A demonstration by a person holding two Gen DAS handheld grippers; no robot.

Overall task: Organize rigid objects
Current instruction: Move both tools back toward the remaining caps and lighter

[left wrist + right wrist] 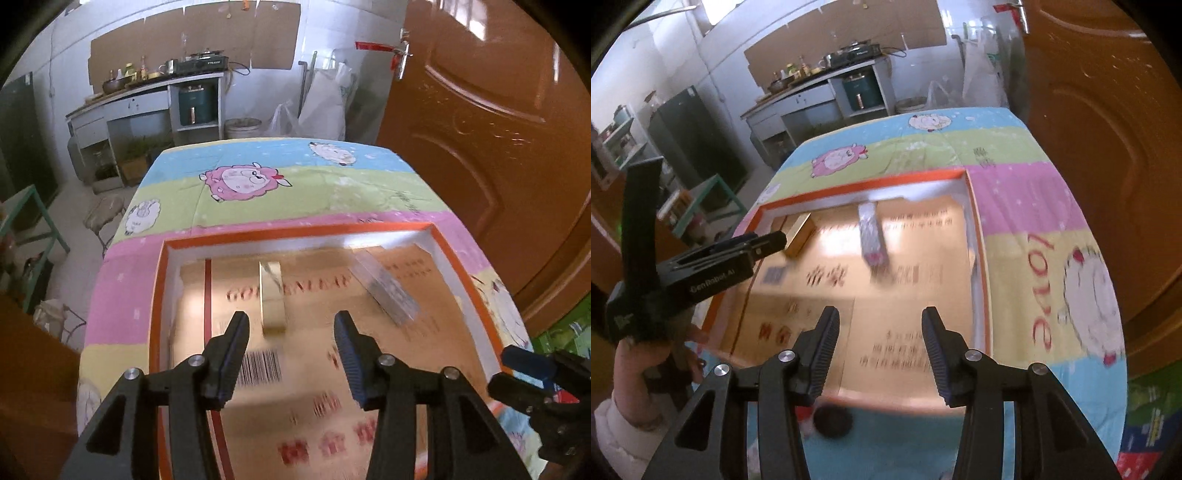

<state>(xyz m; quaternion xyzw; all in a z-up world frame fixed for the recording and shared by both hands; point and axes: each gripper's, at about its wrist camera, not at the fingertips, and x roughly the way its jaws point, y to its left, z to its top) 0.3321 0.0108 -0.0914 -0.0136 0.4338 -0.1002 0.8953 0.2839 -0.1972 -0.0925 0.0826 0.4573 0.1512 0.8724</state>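
I see a counter draped in a striped sheep-print cloth (258, 184), and on it a shallow orange-rimmed cardboard tray (162, 295) lined with printed tan card. Inside the tray a gold rectangular box (272, 295) lies toward its left side and a silvery, blurred box (384, 291) lies toward its far right, the two well apart. My left hand-held gripper (291, 325) hangs over the near part of the tray with its jaws wide and nothing between them, and my right hand-held gripper (881, 321) likewise stands apart and empty above the tray's near edge.
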